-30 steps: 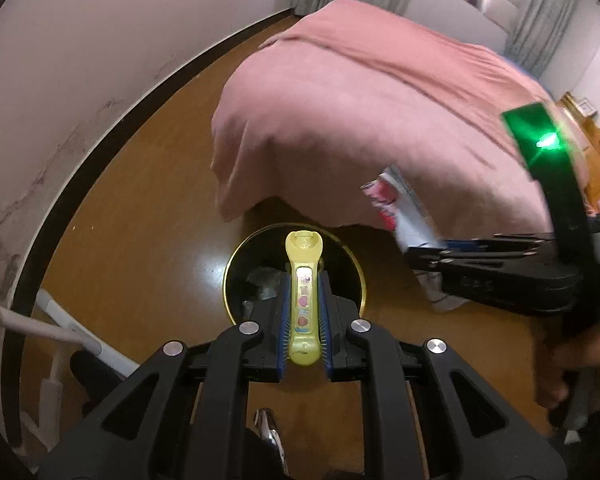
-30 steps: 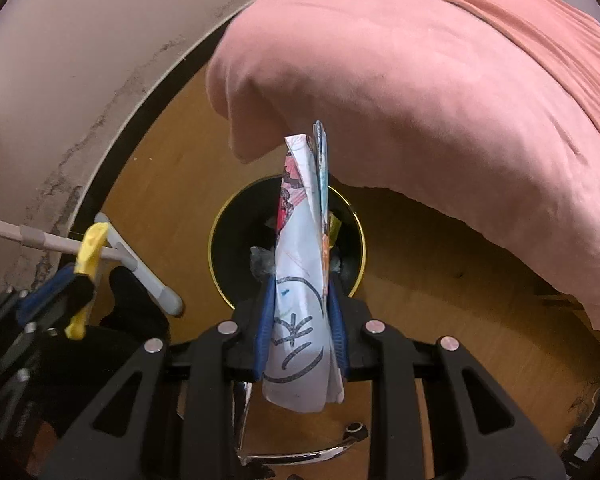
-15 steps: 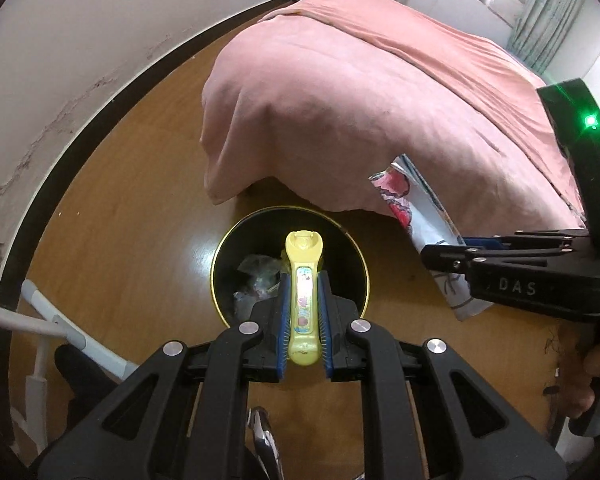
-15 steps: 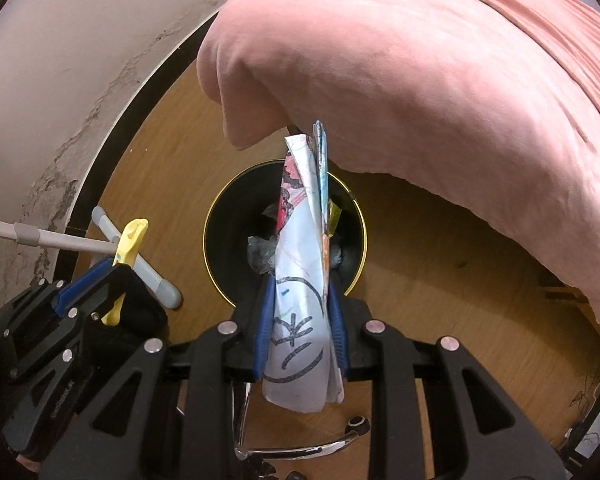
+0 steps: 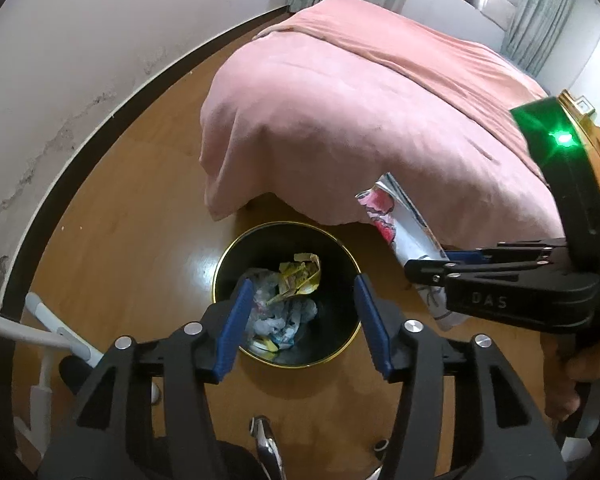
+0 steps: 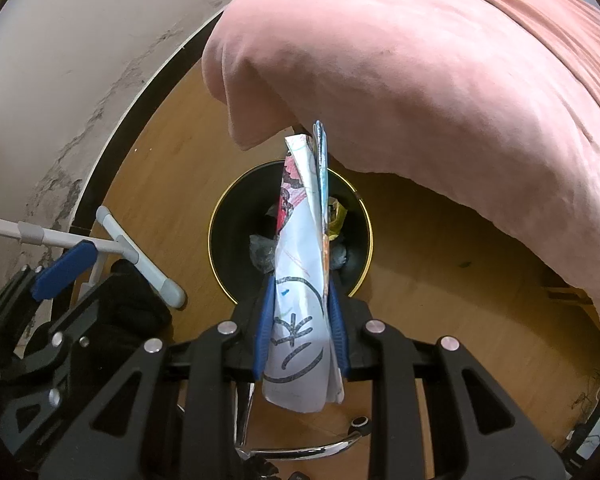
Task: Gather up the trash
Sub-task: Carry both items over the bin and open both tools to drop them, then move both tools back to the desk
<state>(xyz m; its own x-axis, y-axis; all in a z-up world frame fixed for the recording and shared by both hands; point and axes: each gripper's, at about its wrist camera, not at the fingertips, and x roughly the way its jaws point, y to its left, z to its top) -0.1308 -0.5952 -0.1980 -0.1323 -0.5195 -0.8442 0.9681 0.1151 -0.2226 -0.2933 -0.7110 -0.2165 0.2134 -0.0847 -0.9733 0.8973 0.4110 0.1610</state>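
The pink bed [image 5: 372,120] crowds the black bin [image 5: 228,256] beneath you. Your left gripper [image 5: 304,320] has just spread, empty, above the trash [image 5: 288,300] inside; your right gripper [image 6: 300,320] pinches folded paper [image 6: 300,280] over the bin.

A pink bedspread [image 5: 364,120] is hanging over the bed corner near me, green curtains [image 5: 540,12] are framing the window, and a white metal frame [image 6: 112,240] is standing against the cracked wall [image 5: 80,60].

"DAS" on the right claw [image 5: 424,270] body; paper's [image 6: 300,320] marks illegible.
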